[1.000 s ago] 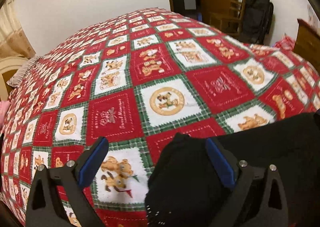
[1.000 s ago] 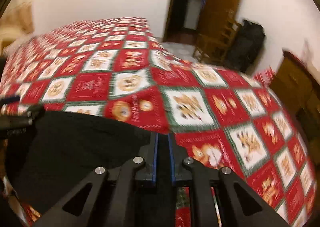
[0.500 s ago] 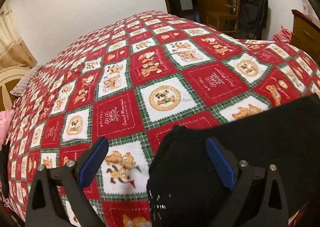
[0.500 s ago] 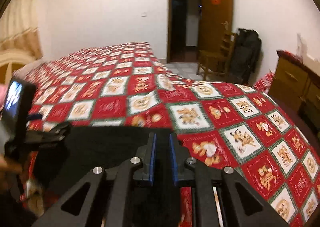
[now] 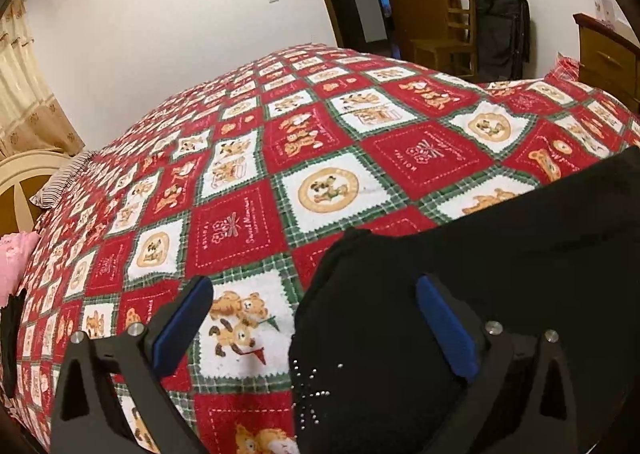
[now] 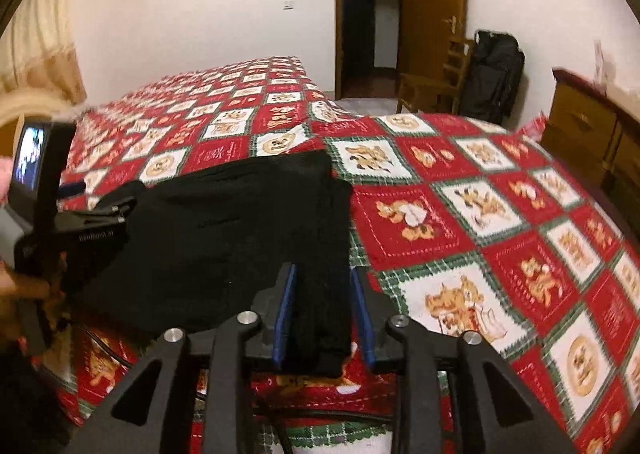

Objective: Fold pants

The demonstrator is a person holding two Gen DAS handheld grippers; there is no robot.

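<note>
Fold laid on bedspread [image 6: 460, 222]. Right gripper [image 6: 324, 310] jaws opening, releasing pants [image 6: 224, 238] edge between them. Left gripper [image 5: 316, 318] wide, empty. Next: withdraw, regrasp for another fold.

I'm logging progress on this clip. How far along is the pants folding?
Done: the black pants lie on the bedspread as a compact, layered rectangle. In hand: the right gripper is opening with the pants' edge between its fingers; the left gripper is wide open over the other end. Left: any final fold, then withdrawing.
</note>
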